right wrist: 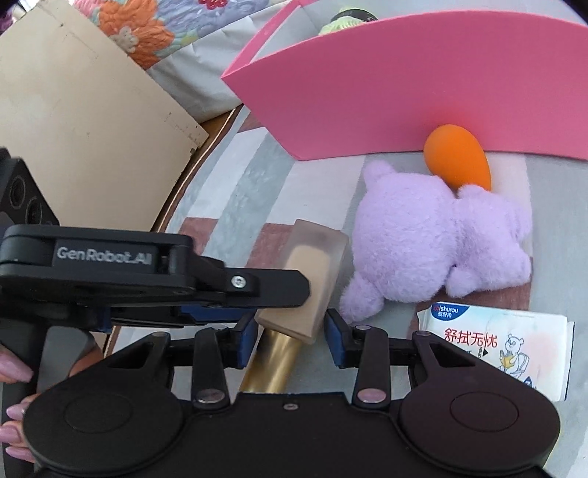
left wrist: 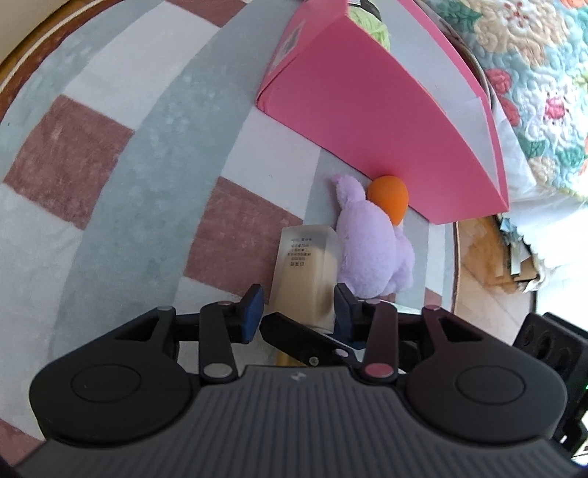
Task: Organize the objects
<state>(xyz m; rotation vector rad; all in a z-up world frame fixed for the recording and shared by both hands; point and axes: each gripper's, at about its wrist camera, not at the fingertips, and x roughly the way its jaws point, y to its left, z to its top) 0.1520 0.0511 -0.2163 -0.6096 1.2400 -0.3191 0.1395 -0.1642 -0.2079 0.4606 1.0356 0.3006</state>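
Right jaws first: my right gripper (right wrist: 290, 338) is set narrow and clamps the foundation bottle (right wrist: 316, 264) where its frosted glass meets the gold cap (right wrist: 272, 364). My left gripper (left wrist: 298, 310) straddles the same bottle's beige body, jaws parted a little, with one blue pad (left wrist: 253, 312) standing clear of the glass. The bottle lies tilted over the checked mat (left wrist: 110, 147). Just beside it is a lilac plush toy (left wrist: 371, 250), with a packet of wipes (right wrist: 496, 345) near its feet. Beyond the plush, an orange teardrop sponge (left wrist: 389, 195) touches the wall of the pink box (left wrist: 367, 110), where green yarn (left wrist: 371, 22) peeks out.
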